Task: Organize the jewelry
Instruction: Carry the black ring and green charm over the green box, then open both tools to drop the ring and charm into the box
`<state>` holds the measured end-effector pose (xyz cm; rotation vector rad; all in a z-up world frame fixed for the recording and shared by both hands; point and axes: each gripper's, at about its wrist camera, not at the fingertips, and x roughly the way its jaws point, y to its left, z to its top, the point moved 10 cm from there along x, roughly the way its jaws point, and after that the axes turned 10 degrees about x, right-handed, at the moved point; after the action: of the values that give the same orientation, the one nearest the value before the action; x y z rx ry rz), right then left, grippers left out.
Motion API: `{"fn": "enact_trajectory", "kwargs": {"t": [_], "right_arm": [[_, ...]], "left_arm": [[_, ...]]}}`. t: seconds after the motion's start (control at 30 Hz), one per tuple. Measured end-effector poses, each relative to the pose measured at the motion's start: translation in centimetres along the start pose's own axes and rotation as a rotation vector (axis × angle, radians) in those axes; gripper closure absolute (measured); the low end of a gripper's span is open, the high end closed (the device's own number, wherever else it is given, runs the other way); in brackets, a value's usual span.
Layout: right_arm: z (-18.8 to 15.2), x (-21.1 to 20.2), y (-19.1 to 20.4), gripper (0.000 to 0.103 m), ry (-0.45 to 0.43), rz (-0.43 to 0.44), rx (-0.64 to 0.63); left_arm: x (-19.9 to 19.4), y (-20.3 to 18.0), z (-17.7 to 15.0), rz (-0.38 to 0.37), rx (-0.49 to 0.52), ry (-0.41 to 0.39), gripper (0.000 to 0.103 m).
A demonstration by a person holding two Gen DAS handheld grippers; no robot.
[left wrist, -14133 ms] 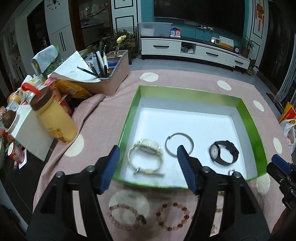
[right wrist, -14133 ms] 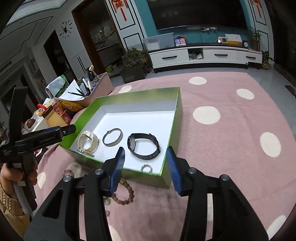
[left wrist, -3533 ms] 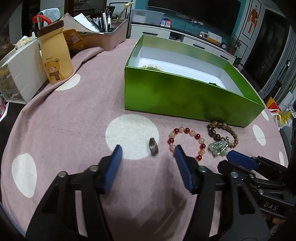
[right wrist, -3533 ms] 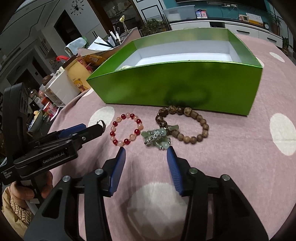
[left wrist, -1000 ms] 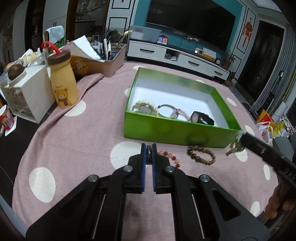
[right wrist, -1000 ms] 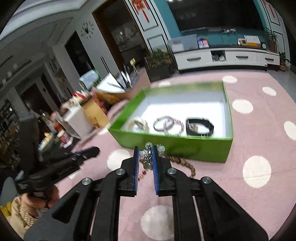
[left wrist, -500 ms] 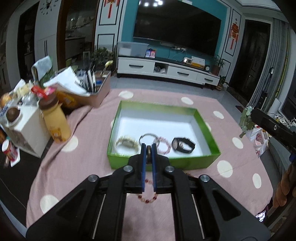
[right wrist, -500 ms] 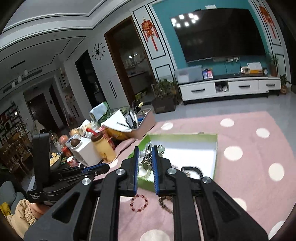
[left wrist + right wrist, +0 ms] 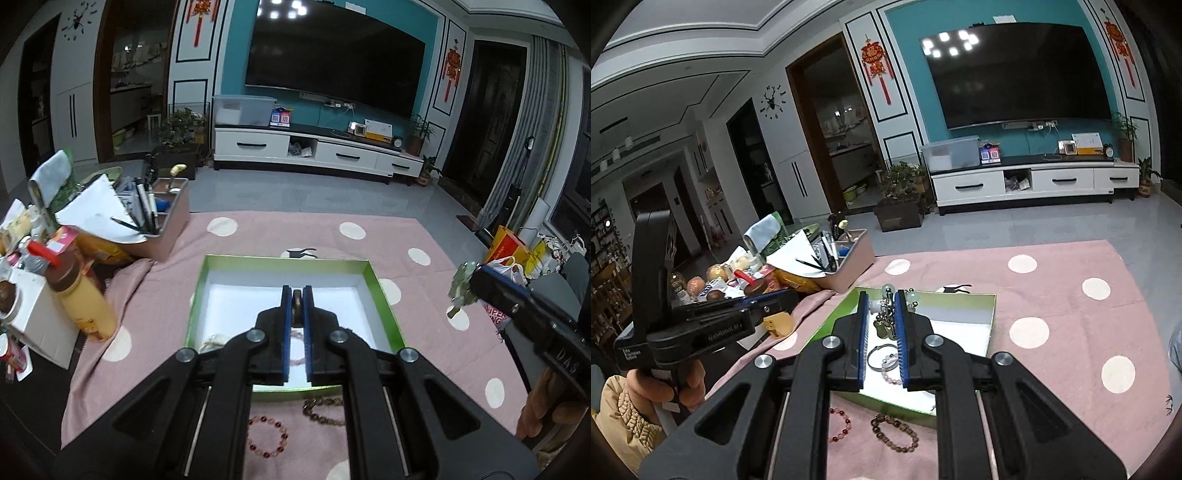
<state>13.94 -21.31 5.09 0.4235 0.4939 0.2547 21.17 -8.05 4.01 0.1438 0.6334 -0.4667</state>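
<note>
From the left wrist view the left gripper [image 9: 296,295] pinches a ring [image 9: 296,300] high above the green box [image 9: 384,299], while the right wrist view shows the right gripper [image 9: 881,308] clamping a beaded charm [image 9: 886,314] above it, both likely needing lowering and release inside.

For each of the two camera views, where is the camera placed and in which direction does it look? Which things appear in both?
Left wrist: sits on the left gripper, high above the green box, facing the TV wall; its fingers pinch a ring; the right gripper shows at right.
Right wrist: sits on the right gripper, clamping a jade charm cluster; the left gripper and hand show at left.
Shared: box, red bead bracelet, brown bead bracelet.
</note>
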Motion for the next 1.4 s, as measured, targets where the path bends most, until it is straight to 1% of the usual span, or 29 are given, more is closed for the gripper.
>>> {"fn": "enact_trajectory", "kwargs": {"t": [0.2, 0.33, 0.43, 0.6, 0.77, 0.97, 1.13, 1.17, 1.2, 1.27, 1.3, 1.4], "right_arm": [[0.1, 3.5, -2.1, 0.09, 0.085, 0.011, 0.084], [-0.3, 5.8, -3.6, 0.09, 0.136, 0.0, 0.118], [-0.5, 7.2, -4.4, 0.09, 0.166, -0.015, 0.132], [-1.6, 9.7, -6.2, 0.09, 0.216, -0.059, 0.148], [-2.9, 11.8, -7.7, 0.09, 0.263, -0.099, 0.158], [-4.3, 13.5, -9.2, 0.09, 0.301, -0.128, 0.178], [-4.8, 14.4, -10.1, 0.088, 0.316, -0.149, 0.187], [-4.8, 14.5, -10.2, 0.085, 0.316, -0.155, 0.187], [-4.9, 14.4, -10.4, 0.074, 0.314, -0.161, 0.186], [-4.8, 14.1, -10.5, 0.063, 0.303, -0.161, 0.191], [-4.8, 13.8, -10.6, 0.063, 0.297, -0.158, 0.195], [-4.8, 13.0, -10.6, 0.063, 0.28, -0.15, 0.207]], "left_arm": [[4.0, -0.5, 0.6, -0.067, -0.036, 0.072, 0.098], [6.9, -0.2, 0.2, -0.108, -0.083, 0.129, 0.098], [9.2, 0.2, -0.5, -0.121, -0.115, 0.172, 0.098], [12.6, 0.6, -1.6, -0.119, -0.147, 0.233, 0.098], [15.3, 0.8, -2.7, -0.109, -0.161, 0.279, 0.098], [17.1, 1.0, -3.8, -0.104, -0.164, 0.31, 0.098], [18.4, 1.2, -4.4, -0.098, -0.171, 0.327, 0.097], [18.5, 1.3, -4.6, -0.094, -0.171, 0.329, 0.094], [18.6, 1.3, -4.7, -0.094, -0.172, 0.329, 0.092], [18.4, 1.5, -4.7, -0.096, -0.179, 0.325, 0.071], [18.2, 1.5, -4.7, -0.097, -0.18, 0.32, 0.069], [17.5, 1.5, -4.8, -0.084, -0.169, 0.314, 0.069]]}}
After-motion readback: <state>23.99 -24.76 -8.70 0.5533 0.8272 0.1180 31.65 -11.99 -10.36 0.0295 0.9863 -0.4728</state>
